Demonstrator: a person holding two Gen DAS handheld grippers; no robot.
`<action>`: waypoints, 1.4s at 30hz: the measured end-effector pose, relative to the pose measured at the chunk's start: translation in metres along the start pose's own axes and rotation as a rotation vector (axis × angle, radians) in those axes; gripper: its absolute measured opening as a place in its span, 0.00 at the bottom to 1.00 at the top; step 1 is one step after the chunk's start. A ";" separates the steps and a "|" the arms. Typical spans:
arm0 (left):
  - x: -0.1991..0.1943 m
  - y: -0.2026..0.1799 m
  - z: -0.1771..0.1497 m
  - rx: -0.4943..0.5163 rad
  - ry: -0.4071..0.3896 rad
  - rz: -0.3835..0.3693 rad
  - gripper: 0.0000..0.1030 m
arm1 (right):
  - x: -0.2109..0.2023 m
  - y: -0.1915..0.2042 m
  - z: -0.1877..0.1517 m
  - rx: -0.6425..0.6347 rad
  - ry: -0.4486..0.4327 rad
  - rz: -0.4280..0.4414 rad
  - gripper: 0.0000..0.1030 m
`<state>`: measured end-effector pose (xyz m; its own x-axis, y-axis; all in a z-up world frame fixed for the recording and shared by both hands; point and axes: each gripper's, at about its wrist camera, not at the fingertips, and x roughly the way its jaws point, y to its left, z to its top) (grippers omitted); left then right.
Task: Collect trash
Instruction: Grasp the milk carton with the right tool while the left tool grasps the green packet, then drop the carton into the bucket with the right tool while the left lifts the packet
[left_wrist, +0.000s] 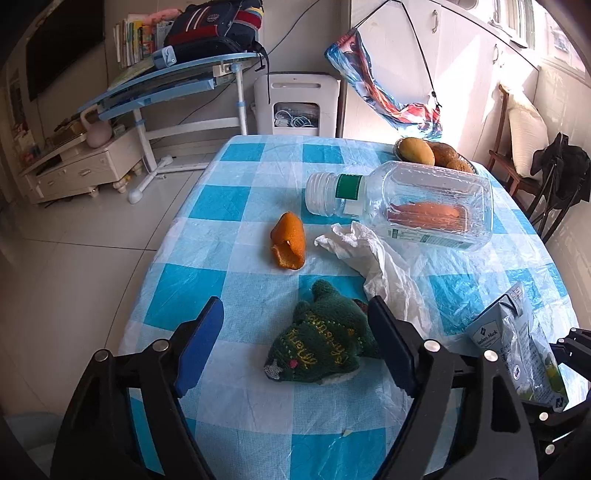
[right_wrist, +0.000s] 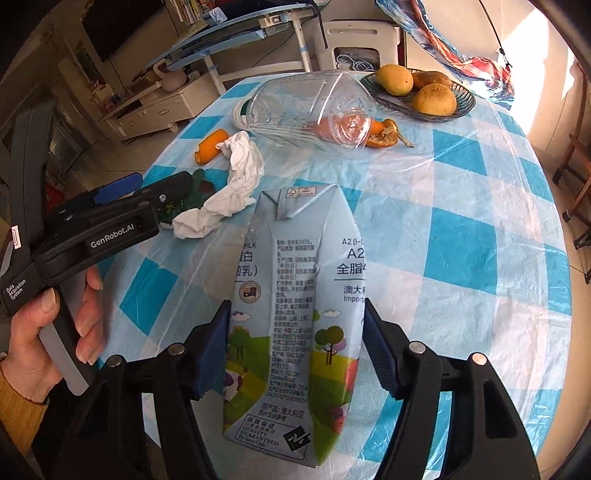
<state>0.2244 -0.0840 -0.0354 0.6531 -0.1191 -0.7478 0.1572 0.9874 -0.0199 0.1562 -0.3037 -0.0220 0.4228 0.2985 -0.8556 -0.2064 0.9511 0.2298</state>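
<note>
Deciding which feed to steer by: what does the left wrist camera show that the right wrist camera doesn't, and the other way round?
Left wrist only: the whole green knitted toy between the left gripper's open jaws, untouched.

Right wrist only: the right gripper shut on the milk carton, a hand holding the left tool, and the peel piece behind the bottle.

Both: clear plastic bottle, crumpled tissue, orange peel, fruit bowl, checked tablecloth.

Each camera rode on a handheld gripper and looked forward and steeply down along its jaws, close over the checked bench (left_wrist: 236, 258). Both views shared the clear bottle (left_wrist: 424, 203), white tissue (right_wrist: 229, 192), fruit basket (right_wrist: 424, 110) and the room's blue desk (left_wrist: 166, 81) beyond.
</note>
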 end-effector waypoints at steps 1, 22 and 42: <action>0.005 0.003 0.000 -0.021 0.023 -0.034 0.49 | 0.002 -0.001 0.002 -0.003 0.000 0.008 0.63; -0.076 0.043 -0.064 -0.189 -0.023 -0.174 0.27 | -0.037 0.007 -0.021 0.077 -0.086 0.197 0.63; -0.184 0.017 -0.167 -0.073 -0.097 -0.161 0.27 | -0.069 0.080 -0.142 0.019 -0.065 0.233 0.63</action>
<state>-0.0164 -0.0283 -0.0090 0.6926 -0.2825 -0.6637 0.2136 0.9592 -0.1854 -0.0146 -0.2597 -0.0104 0.4218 0.5137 -0.7471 -0.2883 0.8572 0.4267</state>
